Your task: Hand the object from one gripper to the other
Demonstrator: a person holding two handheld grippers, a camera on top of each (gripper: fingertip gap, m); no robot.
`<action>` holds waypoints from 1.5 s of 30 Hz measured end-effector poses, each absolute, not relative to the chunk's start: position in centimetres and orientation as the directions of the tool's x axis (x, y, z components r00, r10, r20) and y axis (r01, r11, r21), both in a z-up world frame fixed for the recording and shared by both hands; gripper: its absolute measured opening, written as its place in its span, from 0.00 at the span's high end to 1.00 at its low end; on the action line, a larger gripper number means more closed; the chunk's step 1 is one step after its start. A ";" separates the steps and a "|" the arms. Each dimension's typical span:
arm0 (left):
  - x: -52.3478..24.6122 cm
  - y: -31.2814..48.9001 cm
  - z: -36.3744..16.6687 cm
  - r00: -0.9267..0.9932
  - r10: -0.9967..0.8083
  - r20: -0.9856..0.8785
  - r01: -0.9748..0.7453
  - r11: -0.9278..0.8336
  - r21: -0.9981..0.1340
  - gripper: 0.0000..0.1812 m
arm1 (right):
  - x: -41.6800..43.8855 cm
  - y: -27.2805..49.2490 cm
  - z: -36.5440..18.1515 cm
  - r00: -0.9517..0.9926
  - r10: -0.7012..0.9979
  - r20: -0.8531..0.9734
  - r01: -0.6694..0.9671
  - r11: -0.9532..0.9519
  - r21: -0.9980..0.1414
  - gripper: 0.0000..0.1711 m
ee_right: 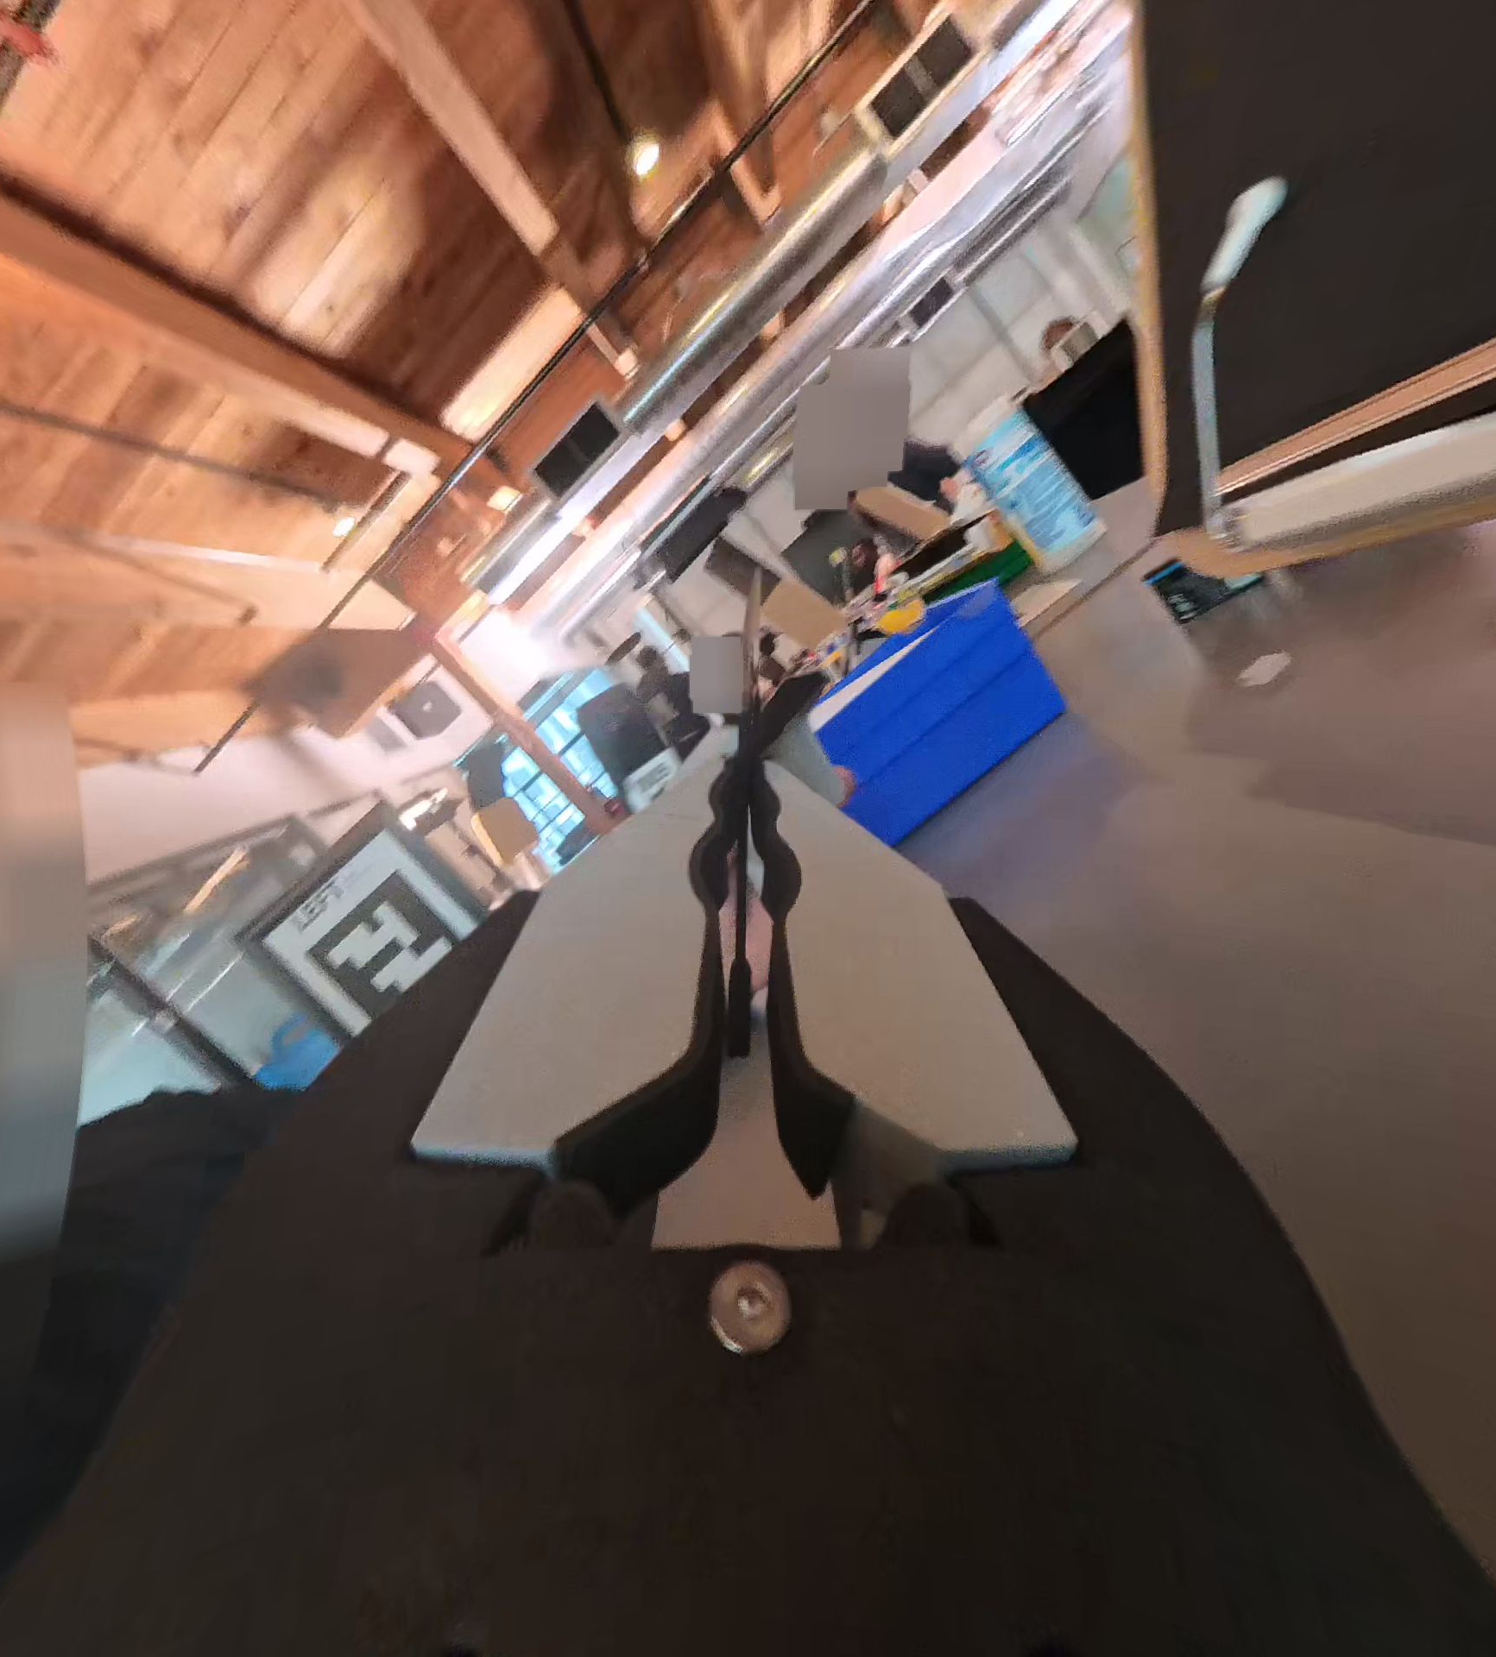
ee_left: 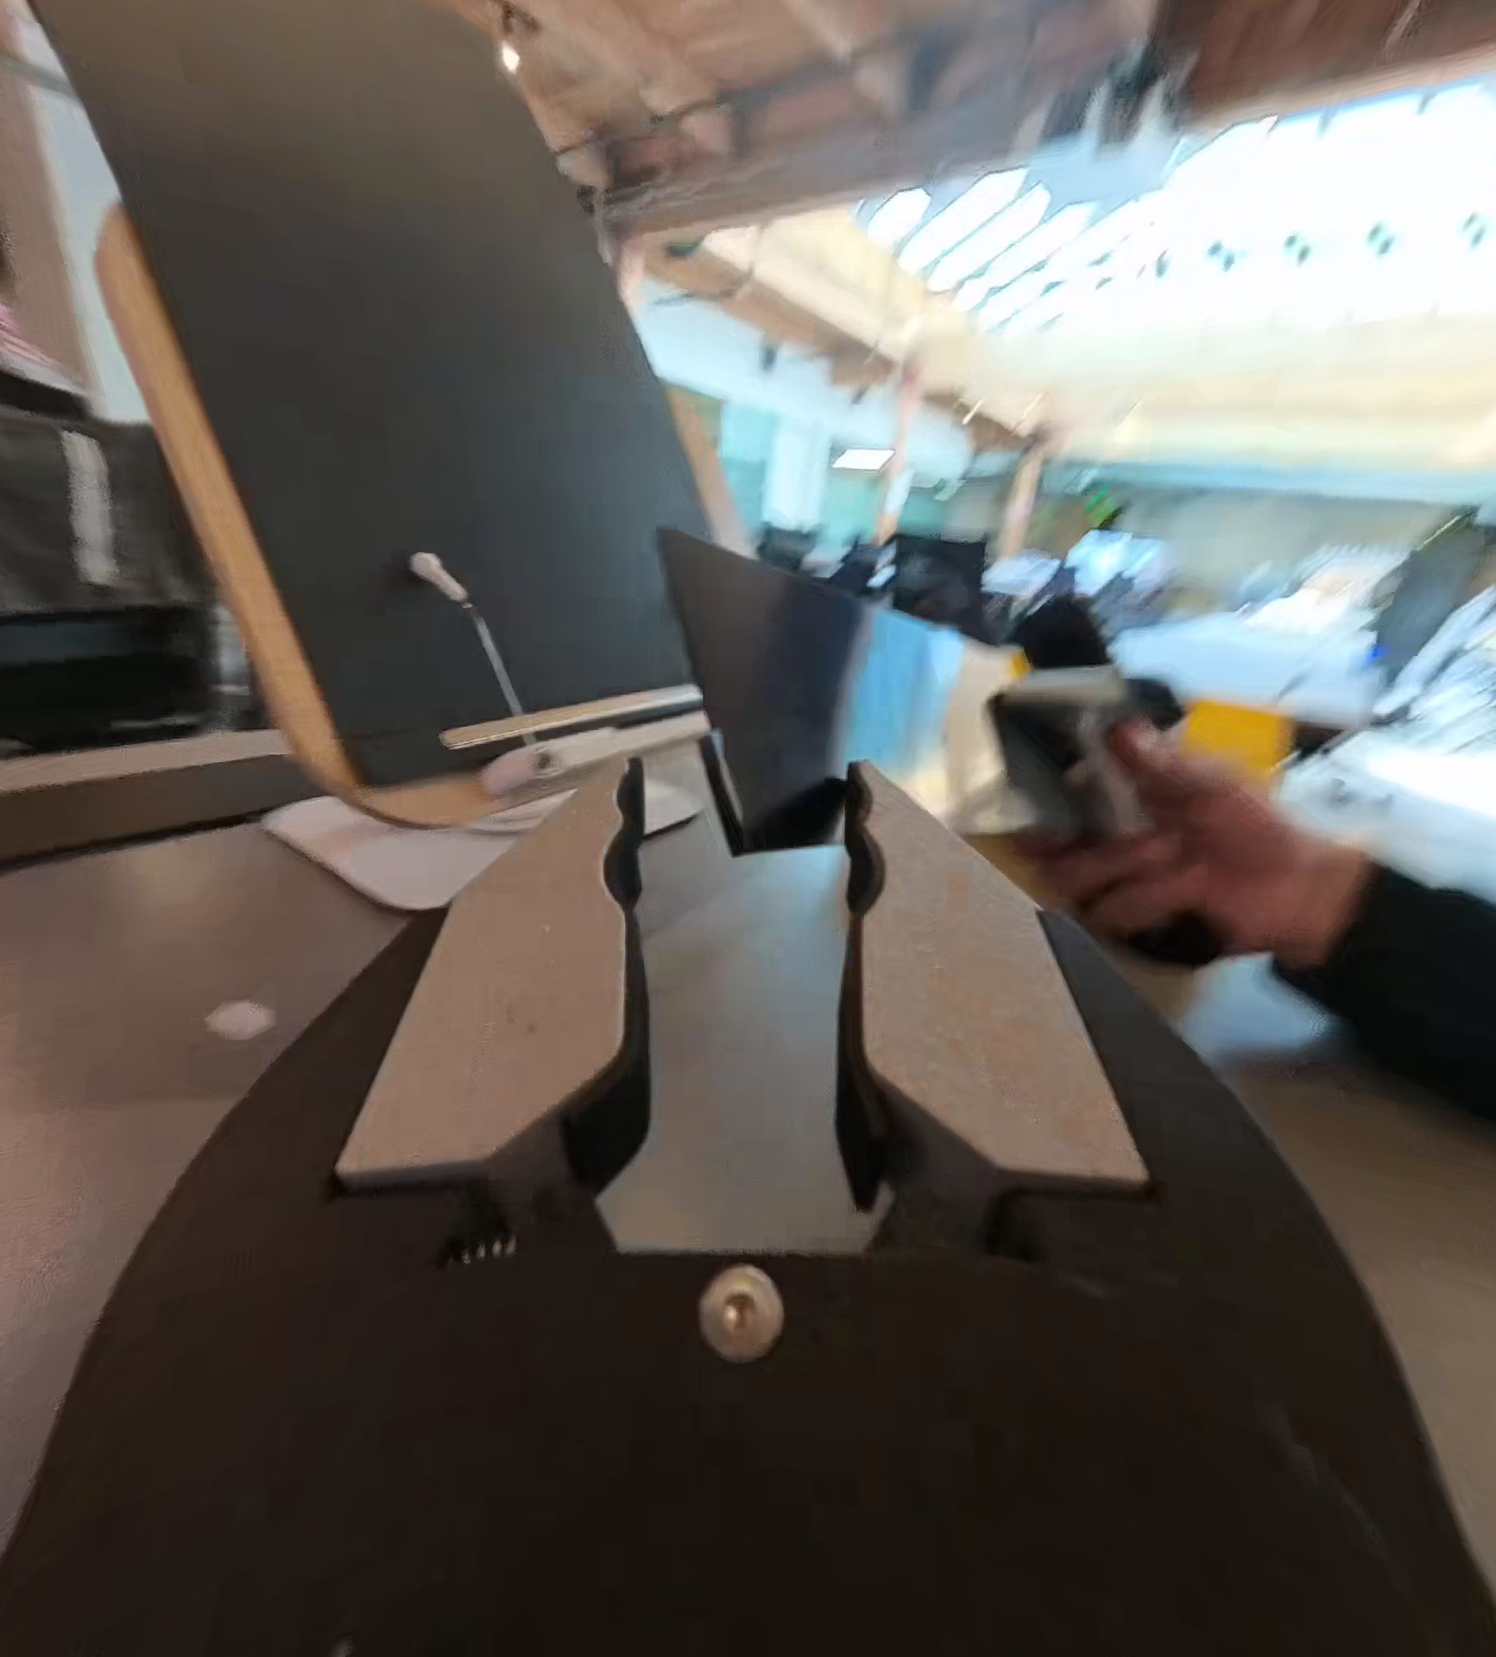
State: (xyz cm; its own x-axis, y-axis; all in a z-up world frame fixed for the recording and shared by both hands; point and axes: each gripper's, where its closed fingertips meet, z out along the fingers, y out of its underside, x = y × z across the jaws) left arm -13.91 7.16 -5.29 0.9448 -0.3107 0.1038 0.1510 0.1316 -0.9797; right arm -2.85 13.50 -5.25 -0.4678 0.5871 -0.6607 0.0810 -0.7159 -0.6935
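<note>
My right gripper is shut on a thin dark tool seen edge-on. Its black lower end sits between the fingers and a slim metal part sticks out past the fingertips. My left gripper is open and empty, low over the grey table. In the left wrist view the right gripper shows blurred at the right, held by a hand in a dark sleeve. It is apart from my left gripper. The tool cannot be made out there.
A dark screen with a wood edge stands on a white base at the back left, with a dark panel beside it. A blue box and a white canister stand on the table. A black-and-white marker board is at the left. Spacing between my two grippers at the tips: around 15 centimetres.
</note>
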 end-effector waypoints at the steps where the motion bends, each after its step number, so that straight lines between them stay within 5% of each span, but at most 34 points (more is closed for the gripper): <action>1: -13.8 7.5 -6.0 0.969 -0.247 -0.006 0.023 0.112 -0.993 0.76 | -2.7 14.3 -5.4 -0.438 0.598 -0.671 0.060 -0.725 -0.686 1.00; 6: -13.5 8.4 -8.3 0.845 0.056 -0.532 -0.534 0.020 -0.846 0.84 | -2.1 16.7 -5.2 -0.384 0.596 -0.705 -0.035 -0.772 -0.634 1.00; 11: -13.1 8.9 -9.0 0.611 0.137 -0.780 -0.777 -0.086 -0.624 0.83 | -2.0 18.2 -6.2 -0.292 0.608 -0.739 -0.058 -0.782 -0.620 1.00; 19: -11.8 9.8 -10.5 0.291 0.145 -0.946 -0.930 -0.189 -0.315 0.81 | -2.5 17.7 -6.7 -0.309 0.560 -0.769 -0.027 -0.813 -0.581 1.00; 25: -10.7 10.0 -10.5 0.145 0.168 -0.975 -0.966 -0.189 -0.177 0.89 | -3.9 14.9 -7.6 -0.332 0.543 -0.771 0.101 -0.793 -0.601 1.00; 31: -11.6 9.8 -10.3 0.277 0.152 -0.949 -0.935 -0.184 -0.302 0.99 | -4.1 14.0 -7.8 -0.300 0.657 -0.692 0.131 -0.690 -0.712 0.95; 38: -11.9 9.2 -9.5 0.670 0.038 -0.741 -0.737 -0.079 -0.671 0.98 | -4.2 12.7 -6.5 -0.321 0.758 -0.567 0.118 -0.562 -0.818 0.86; 45: -12.6 9.0 -9.2 0.741 0.030 -0.670 -0.669 -0.053 -0.742 0.97 | -4.5 12.1 -6.3 -0.292 0.835 -0.466 0.104 -0.456 -0.884 0.84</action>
State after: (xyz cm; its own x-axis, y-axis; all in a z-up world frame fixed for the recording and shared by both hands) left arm -12.55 9.04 -9.16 0.7414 0.0303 -0.6704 -0.6686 -0.0529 -0.7418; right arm -4.49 12.11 -6.26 -0.2923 0.8353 -0.4658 0.1038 -0.4564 -0.8837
